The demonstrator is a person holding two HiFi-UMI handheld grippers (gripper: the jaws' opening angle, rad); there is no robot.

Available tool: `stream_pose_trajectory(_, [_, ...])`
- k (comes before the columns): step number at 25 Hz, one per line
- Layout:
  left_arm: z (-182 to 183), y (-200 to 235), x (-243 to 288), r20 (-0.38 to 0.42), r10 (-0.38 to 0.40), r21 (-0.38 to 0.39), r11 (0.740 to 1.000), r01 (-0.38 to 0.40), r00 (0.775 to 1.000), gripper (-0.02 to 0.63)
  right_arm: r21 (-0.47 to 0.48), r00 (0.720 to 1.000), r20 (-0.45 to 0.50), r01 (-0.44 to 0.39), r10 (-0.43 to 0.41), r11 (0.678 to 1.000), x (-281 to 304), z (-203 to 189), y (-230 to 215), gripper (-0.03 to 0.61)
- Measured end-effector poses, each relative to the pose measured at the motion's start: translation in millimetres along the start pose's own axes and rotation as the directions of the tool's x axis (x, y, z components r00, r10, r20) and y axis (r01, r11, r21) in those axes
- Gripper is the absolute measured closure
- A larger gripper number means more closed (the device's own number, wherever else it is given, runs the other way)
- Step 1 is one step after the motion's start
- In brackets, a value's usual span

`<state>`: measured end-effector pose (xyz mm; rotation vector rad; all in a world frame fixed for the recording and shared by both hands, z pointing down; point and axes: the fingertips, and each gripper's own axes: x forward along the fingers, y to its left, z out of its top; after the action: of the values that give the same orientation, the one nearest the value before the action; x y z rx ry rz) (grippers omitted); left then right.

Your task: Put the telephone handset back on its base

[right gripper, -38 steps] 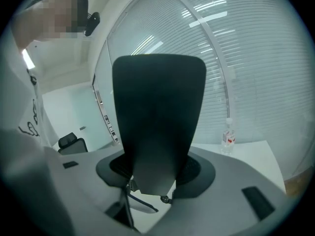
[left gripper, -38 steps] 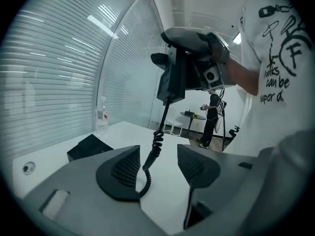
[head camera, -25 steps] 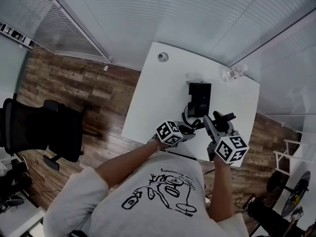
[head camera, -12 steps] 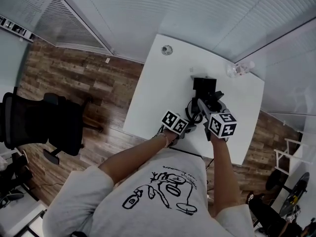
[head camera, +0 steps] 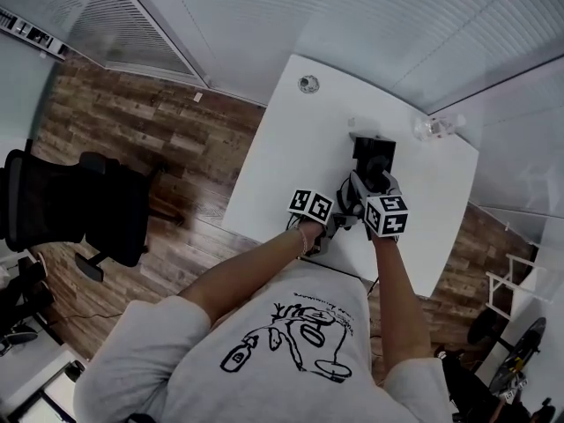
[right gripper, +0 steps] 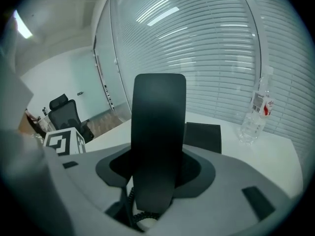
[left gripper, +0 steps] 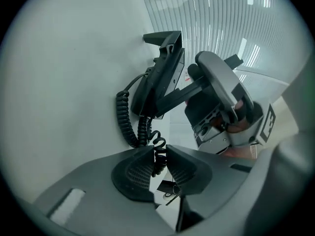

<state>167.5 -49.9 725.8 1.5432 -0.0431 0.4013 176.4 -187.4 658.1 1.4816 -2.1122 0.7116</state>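
Between the right gripper's (right gripper: 157, 170) fingers stood the black handset (right gripper: 158, 132), clenched across its middle with its length running up and away from the camera. That mid-body grip looked chosen to keep both ends free to drop into the cradle. Just beyond it lay the flat black base (right gripper: 203, 136), about mid-tabletop and toward the far edge. From the head view the handset (head camera: 365, 183) hung over the near end of the base (head camera: 374, 151). Whether they touched, I could not tell; it did not look seated yet.

Over on the other side, the left gripper (left gripper: 158, 154) had its fingers pinched on the coiled cord (left gripper: 129, 117), near the near edge of the tabletop (head camera: 282, 166). My read was that this kept the curl off to one side, so it would not snag or get trapped under the handset as it went down. The cord looped from those fingers back up to the base.

Further out, a clear water bottle (right gripper: 257, 114) stood by the far right corner, well apart from the phone. A black office chair (head camera: 70, 214) sat on the wooden floor off the left edge.
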Motion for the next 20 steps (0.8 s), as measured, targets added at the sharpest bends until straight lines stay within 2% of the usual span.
stream_pose_trajectory(3, [0.8, 1.9, -4.5, -0.003, 0.036, 0.054, 0.998, -0.035, 0.999, 0.545, -0.024, 1.000, 0.019, 0.015, -0.014, 1.000, 5.9, -0.8, 2.9, 0.382])
stream_pose_trajectory(5, [1.0, 3.5, -10.3, -0.004, 0.087, 0.131, 0.988, -0.085, 0.996, 0.545, -0.027, 0.999, 0.027, 0.030, -0.030, 0.999, 8.9, -3.6, 4.8, 0.382])
stream_pose_trajectory(8, [6.8, 6.2, -22.5, 0.022, 0.201, 0.280, 0.939, -0.199, 0.979, 0.526, 0.005, 0.997, 0.046, 0.062, -0.062, 0.998, 9.9, -6.1, 1.6, 0.383])
stream_pose_trajectory(9, [9.1, 6.7, -26.8, 0.034, 0.238, 0.330, 0.914, -0.236, 0.971, 0.510, 0.026, 0.996, 0.054, 0.075, -0.076, 0.997, 9.9, -6.0, -0.9, 0.383])
stream_pose_trajectory(11, [13.0, 6.6, -34.4, 0.060, 0.303, 0.431, 0.852, -0.298, 0.951, 0.434, 0.074, 0.993, 0.068, 0.096, -0.101, 0.993, 10.0, -5.7, -5.9, 0.385])
stream_pose_trajectory(13, [18.6, 6.8, -39.7, 0.103, 0.365, 0.533, 0.765, -0.362, 0.925, 0.366, 0.118, 0.990, 0.078, 0.109, -0.118, 0.987, 9.7, -5.9, -10.2, 0.385])
stream_pose_trajectory(15, [29.7, 8.0, -41.9, 0.171, 0.415, 0.611, 0.666, -0.427, 0.893, 0.348, 0.155, 0.988, 0.087, 0.115, -0.130, 0.981, 9.5, -5.6, -14.3, 0.387])
stream_pose_trajectory(17, [41.5, 8.3, -39.7, 0.223, 0.437, 0.662, 0.589, -0.464, 0.871, 0.346, 0.183, 0.986, 0.099, 0.117, -0.137, 0.976, 10.1, -3.9, -17.1, 0.387])
stream_pose_trajectory(18, [45.5, 8.7, -36.9, 0.233, 0.443, 0.678, 0.564, -0.471, 0.866, 0.345, 0.195, 0.985, 0.105, 0.117, -0.139, 0.974, 10.2, -2.9, -18.1, 0.387])
stream_pose_trajectory(20, [50.8, 10.5, -29.5, 0.240, 0.450, 0.697, 0.537, -0.476, 0.860, 0.342, 0.217, 0.983, 0.116, 0.117, -0.145, 0.969, 9.7, -2.1, -20.2, 0.387])
